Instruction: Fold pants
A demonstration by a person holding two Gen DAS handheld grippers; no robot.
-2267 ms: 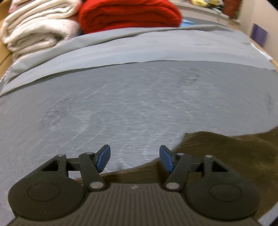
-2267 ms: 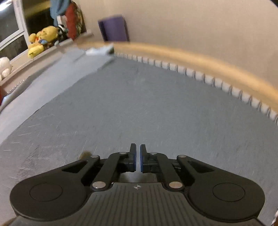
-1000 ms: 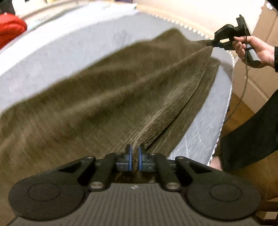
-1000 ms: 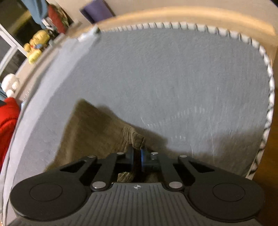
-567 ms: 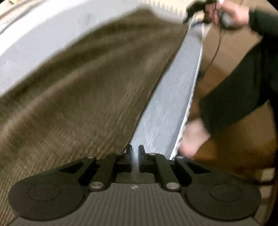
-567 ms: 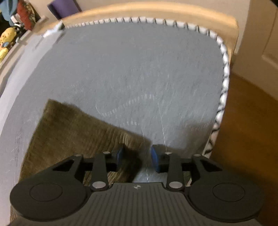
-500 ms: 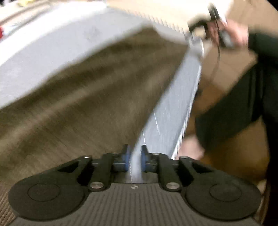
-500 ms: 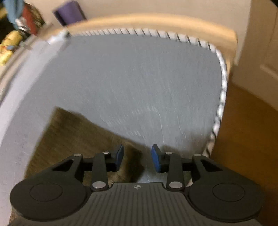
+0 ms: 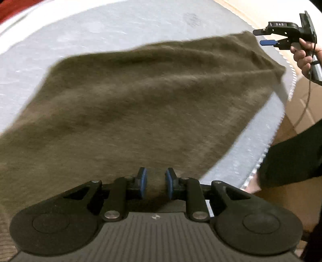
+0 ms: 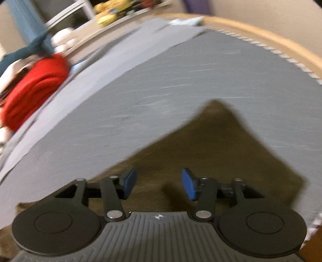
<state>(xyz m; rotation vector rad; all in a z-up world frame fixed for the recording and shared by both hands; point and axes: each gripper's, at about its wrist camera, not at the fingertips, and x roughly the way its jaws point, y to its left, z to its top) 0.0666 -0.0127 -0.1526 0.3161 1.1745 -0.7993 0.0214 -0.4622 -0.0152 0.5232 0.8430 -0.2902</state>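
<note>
Right under my left gripper (image 9: pixel 154 184) the blue pads (image 9: pixel 143 182) stand a little apart with nothing pinched between them; the brown pants (image 9: pixel 140 104) lie just below and ahead of them, and I cannot tell whether the pads brush the fabric. From the left wrist view the pants spread flat across the grey bed cover (image 9: pixel 112 26), running away from me toward the far right corner, with soft ripples near that end and the near edge close to the bed's side. At that far corner I see my right gripper (image 9: pixel 265 37) held in a hand (image 9: pixel 303 55), its fingers parted and empty, hovering just beside the corner of the cloth and apart from it. In the right wrist view the same gripper (image 10: pixel 159 184) shows its blue pads (image 10: pixel 189 186) spread wide and released, with the pants (image 10: pixel 211 153) lying beneath and in front as a dark wedge pointing up the bed. Beyond the cloth the grey cover (image 10: pixel 161 84) reaches a pale wooden bed rim (image 10: pixel 267 36). Farther left sits a folded red blanket (image 10: pixel 34 94), and past it a blurred yellow soft toy (image 10: pixel 108 15) on a ledge.
</note>
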